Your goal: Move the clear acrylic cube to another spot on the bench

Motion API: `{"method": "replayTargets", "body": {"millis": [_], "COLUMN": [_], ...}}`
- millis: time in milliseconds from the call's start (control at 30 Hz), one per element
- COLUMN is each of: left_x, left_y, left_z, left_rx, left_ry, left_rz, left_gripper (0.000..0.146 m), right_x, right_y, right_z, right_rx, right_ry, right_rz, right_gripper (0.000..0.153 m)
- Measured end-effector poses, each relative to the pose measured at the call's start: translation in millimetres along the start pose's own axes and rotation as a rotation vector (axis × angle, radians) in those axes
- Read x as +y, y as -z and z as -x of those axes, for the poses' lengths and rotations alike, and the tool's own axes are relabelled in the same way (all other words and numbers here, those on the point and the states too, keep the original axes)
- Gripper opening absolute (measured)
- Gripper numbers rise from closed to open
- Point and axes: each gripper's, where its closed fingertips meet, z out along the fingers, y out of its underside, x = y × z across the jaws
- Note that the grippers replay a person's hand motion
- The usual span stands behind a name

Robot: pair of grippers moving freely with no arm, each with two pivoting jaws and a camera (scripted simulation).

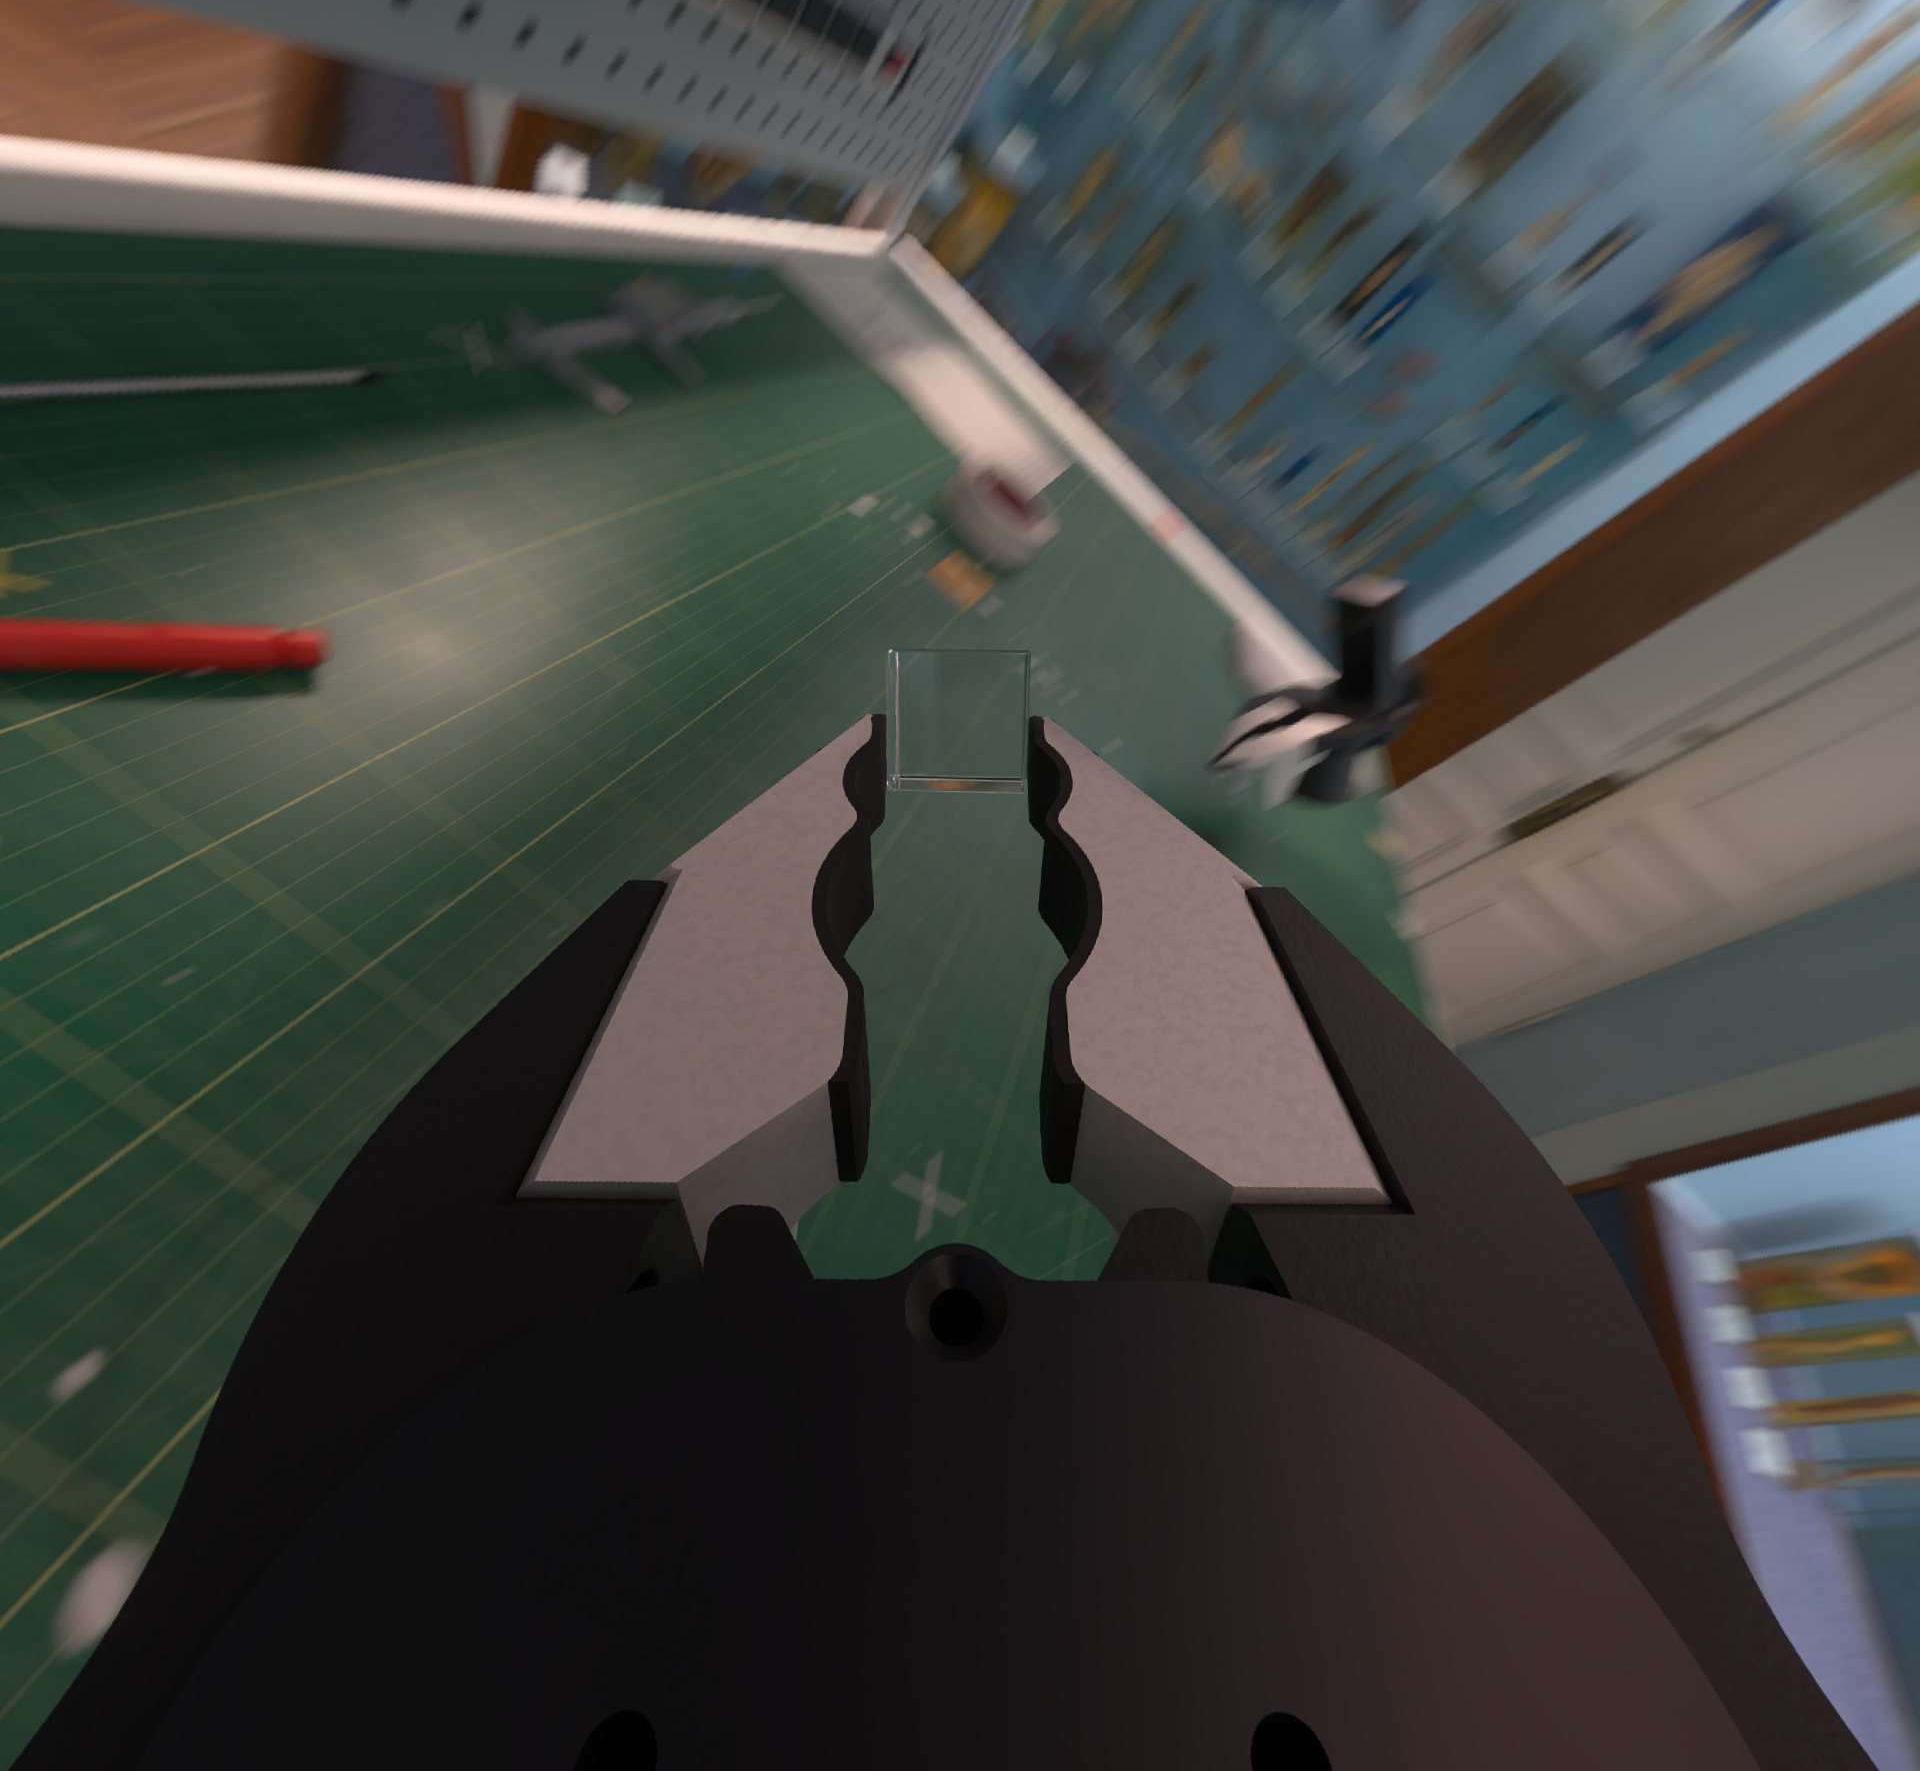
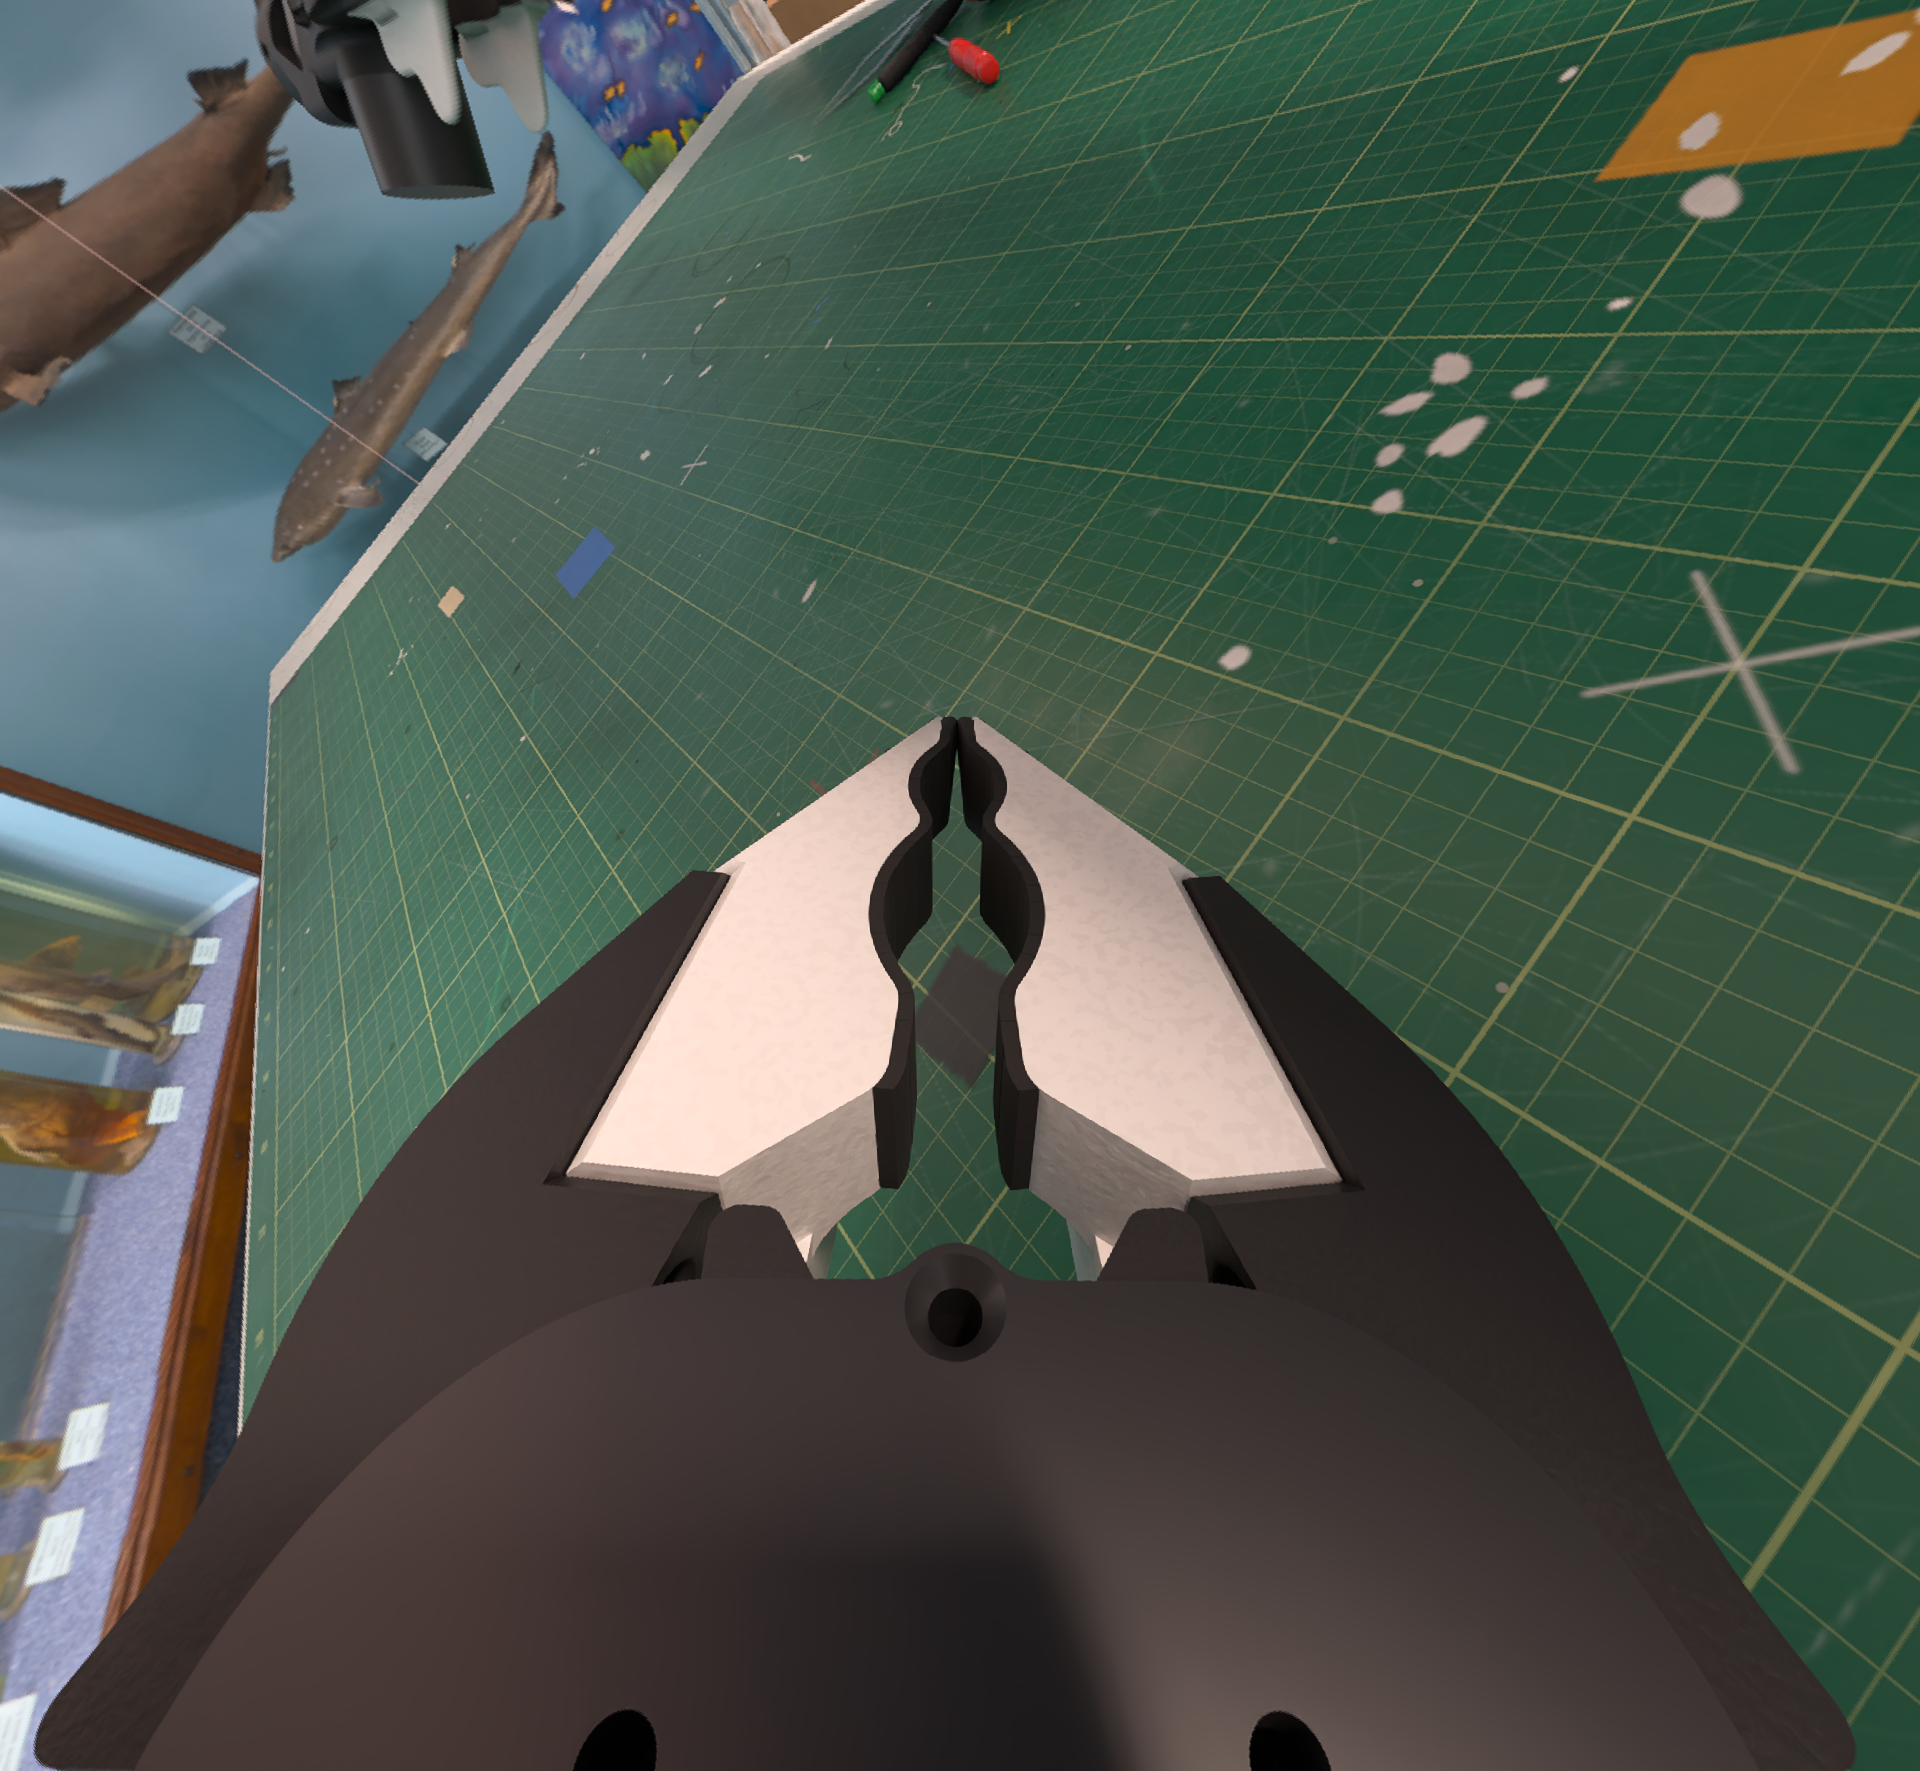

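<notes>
We hold the cube [image 1: 958, 722] pinched at the left gripper [image 1: 956, 755] tips, centre frame above the mat [image 1: 520, 786], mid-carry, and next need a bare spot to lower it; the right gripper [image 2: 956, 729] is clenched empty.

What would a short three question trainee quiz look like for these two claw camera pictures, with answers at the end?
1. True or false: the left claw is clamped on the clear acrylic cube.
2. Multiple choice: the right claw is A) wide open, B) shut on nothing, C) holding a screwdriver.
3. Fill in: the bench is covered by a ____ cutting mat with a grid.

Key
1. True; both fingertips press the cube's sides.
2. B; its tips meet above the mat.
3. Green.
</notes>
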Motion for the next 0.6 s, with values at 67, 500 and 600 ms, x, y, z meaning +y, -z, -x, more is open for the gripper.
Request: {"method": "replayTargets", "body": {"millis": [67, 500, 600], "left_x": [-13, -24, 6], "left_y": [7, 22, 3], "left_z": [-16, -26, 6], "left_rx": [0.140, 0.257, -0.027], "left_ry": [0.066, 0.127, 0.038], "left_rz": [-0.109, -0.224, 0.019], "left_gripper": [0.027, 0.027, 0.027], "right_x": [0, -1, -1], "right_y": [0, 1, 1], "right_z": [0, 1, 1], "right_rx": [0.000, -0.004, -0.005], "right_ry": [0.001, 0.004, 0.003], "right_rz": [-0.002, -0.011, -0.008], "right_gripper": [0.000, 0.000, 0.000]}}
